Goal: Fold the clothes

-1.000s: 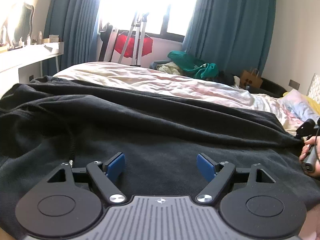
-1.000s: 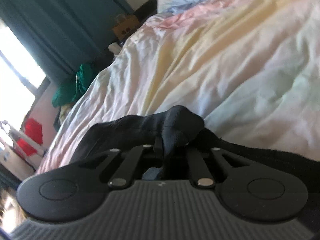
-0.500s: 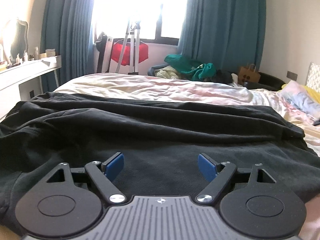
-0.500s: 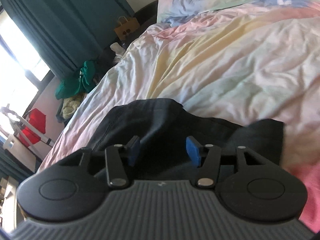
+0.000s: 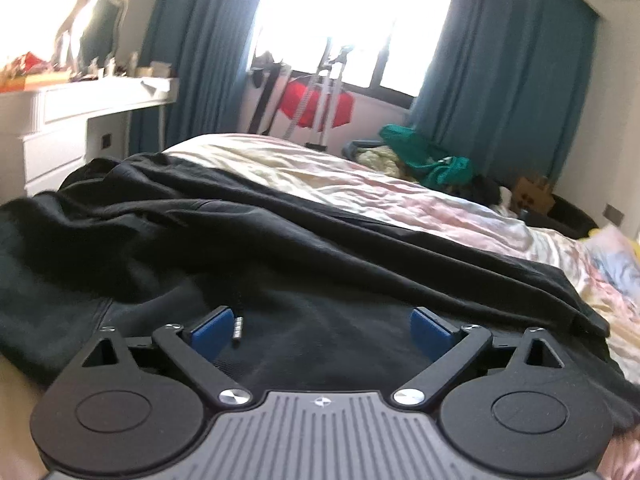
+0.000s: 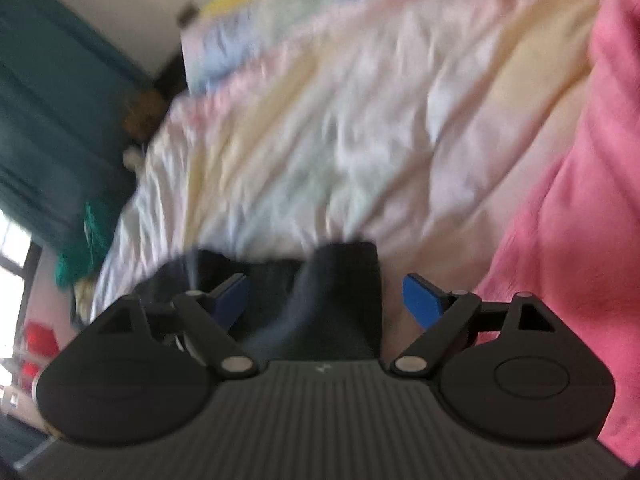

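Released from the right gripper (image 6: 324, 300), whose jaws have just been opening like the empty left gripper's (image 5: 322, 330), the garment (image 5: 280, 264) may slump unfolded.

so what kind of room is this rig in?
A bedroom, most likely in a home: a bed with a rumpled pastel duvet, a white dressing table with a mirror, and teal curtains at the window.
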Motion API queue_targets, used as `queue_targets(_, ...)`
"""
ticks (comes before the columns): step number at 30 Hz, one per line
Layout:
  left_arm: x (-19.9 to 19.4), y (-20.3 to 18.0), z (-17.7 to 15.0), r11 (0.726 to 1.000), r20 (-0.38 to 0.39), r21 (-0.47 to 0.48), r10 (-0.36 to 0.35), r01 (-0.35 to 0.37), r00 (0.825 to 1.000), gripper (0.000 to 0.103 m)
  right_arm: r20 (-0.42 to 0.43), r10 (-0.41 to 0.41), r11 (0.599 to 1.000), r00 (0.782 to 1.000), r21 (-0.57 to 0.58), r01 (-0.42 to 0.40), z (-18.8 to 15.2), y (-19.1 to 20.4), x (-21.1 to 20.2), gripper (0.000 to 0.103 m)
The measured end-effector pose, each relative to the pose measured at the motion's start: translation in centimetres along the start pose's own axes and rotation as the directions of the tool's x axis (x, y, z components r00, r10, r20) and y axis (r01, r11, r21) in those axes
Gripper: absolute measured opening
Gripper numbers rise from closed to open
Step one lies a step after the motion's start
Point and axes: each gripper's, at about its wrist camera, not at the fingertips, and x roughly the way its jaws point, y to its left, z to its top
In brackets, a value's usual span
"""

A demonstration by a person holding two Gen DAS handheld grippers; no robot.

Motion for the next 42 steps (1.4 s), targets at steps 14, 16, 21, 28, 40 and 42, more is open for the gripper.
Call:
queue_targets(14,0.2,5.4,2.1,0.962,-0.073,-0.270,0.033,-0.052,0.997,0.099,-0.154,0.105,0.964,0.982,-0.226,-0.138,-1.7,2.5,3.9,0.010)
queue_targets(16,-1.2,8.4,3.4,0.934,-0.091,-0.347,0.055,-0.083,0.994,0.099,-0.133,0.115,0.969,0.984,-0.205,-0.141,-1.2,2.0,3.4,0.009)
queue_targets(21,-7.2,17.6,5.3,0.810,-0.067,-0.561,0.162,-0.171,0.984,0.099,-0.063,0.185,0.964,0.981,-0.181,-0.193,-0.5,2.0,1.6,0.006)
queue_targets(28,-11.5,26.8,1.9,0.611,-0.137,-0.744,0.256,-0.269,0.957,0.096,-0.012,0.214,0.957,0.977,-0.200,-0.212,-0.5,2.9,0.2,0.006)
queue_targets(40,-3.8,30.6,0.3,0.447,-0.130,-0.892,-0.119,-0.063,0.984,0.060,0.031,0.218,0.961,0.975,-0.181,-0.209,-0.8,3.3,-0.3,0.006)
queue_targets(42,-3.9,30.8,0.0,0.420,-0.128,-0.905,-0.103,-0.074,0.986,0.041,0.048,0.231,0.957,0.972,-0.193,-0.217,-0.9,3.5,-0.6,0.006)
